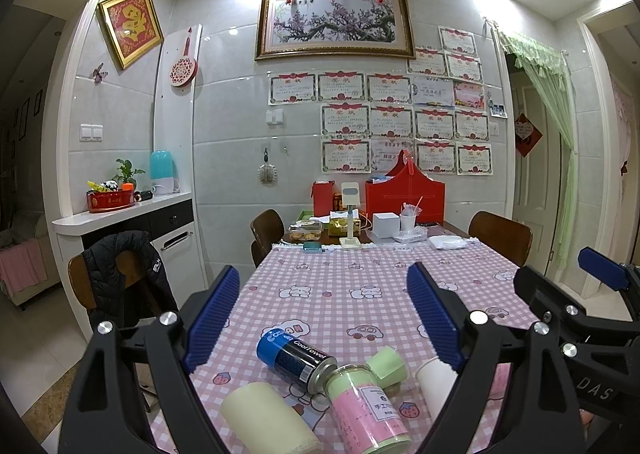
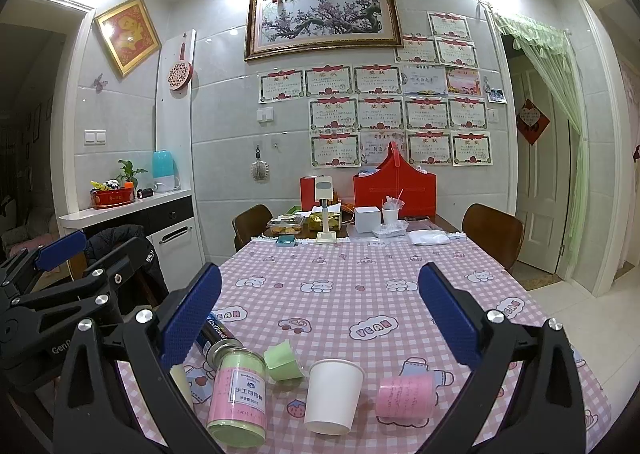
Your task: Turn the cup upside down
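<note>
A white paper cup (image 2: 332, 396) stands on the pink checked tablecloth (image 2: 344, 294) near the front edge, its wide rim toward the top. In the left wrist view the cup (image 1: 434, 382) is partly hidden behind my left gripper's right finger. My right gripper (image 2: 320, 318) is open and empty, above and behind the cup, which lies between its two blue pads. My left gripper (image 1: 326, 318) is open and empty, over the cans to the cup's left.
Around the cup lie a pink-and-green can (image 2: 238, 400), a blue can (image 1: 294, 358), a green paper cup (image 2: 284, 360), a pink roll (image 2: 406, 396) and a pale yellow roll (image 1: 262, 416). Boxes, a red bag (image 2: 394, 187) and chairs are at the far end.
</note>
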`<state>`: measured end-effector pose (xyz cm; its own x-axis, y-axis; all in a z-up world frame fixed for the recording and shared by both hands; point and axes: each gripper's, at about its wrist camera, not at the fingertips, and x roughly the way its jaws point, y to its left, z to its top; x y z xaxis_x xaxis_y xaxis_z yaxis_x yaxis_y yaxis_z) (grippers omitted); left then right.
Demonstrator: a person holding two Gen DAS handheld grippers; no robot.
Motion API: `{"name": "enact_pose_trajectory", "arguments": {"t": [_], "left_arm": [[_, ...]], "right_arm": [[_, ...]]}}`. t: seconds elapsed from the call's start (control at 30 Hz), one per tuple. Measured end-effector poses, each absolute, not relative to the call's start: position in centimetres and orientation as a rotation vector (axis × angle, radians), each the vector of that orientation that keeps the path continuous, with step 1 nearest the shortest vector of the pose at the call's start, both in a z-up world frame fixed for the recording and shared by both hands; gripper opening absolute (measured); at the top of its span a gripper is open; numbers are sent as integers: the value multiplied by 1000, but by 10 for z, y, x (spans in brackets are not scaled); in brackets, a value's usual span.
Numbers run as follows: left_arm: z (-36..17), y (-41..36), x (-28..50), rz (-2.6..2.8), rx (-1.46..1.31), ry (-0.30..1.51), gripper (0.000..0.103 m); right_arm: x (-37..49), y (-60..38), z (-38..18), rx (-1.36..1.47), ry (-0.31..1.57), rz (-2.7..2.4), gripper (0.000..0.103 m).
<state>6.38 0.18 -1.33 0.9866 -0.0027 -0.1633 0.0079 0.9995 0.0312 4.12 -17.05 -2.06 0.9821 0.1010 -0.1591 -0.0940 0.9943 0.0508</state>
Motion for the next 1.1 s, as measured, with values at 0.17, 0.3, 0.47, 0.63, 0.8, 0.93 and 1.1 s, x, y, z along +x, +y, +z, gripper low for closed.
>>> {"name": "enact_pose_trajectory", "arguments": {"t": [0.17, 0.3, 0.47, 0.63, 0.8, 0.93, 1.1], "left_arm": [[-14, 2, 63, -5, 32, 165, 84], [-14, 2, 63, -5, 33, 167, 84], [-14, 2, 63, -5, 33, 167, 84], [-14, 2, 64, -4, 35, 168, 84], [-15, 3, 63, -3, 35, 173, 84], [-16, 2, 65, -2, 37, 179, 84], [-17, 2, 69, 0, 38, 195, 84]], "right_arm": [[41, -170, -21, 43, 163, 98, 95], [41, -171, -21, 44, 162, 98, 95], [41, -171, -21, 44, 163, 98, 95], [42, -171, -21, 45, 164, 98, 95], [43, -171, -26, 46, 167, 98, 95], [45, -171, -31, 48, 172, 99, 95], [50, -172, -35, 49, 186, 100, 95]]}}
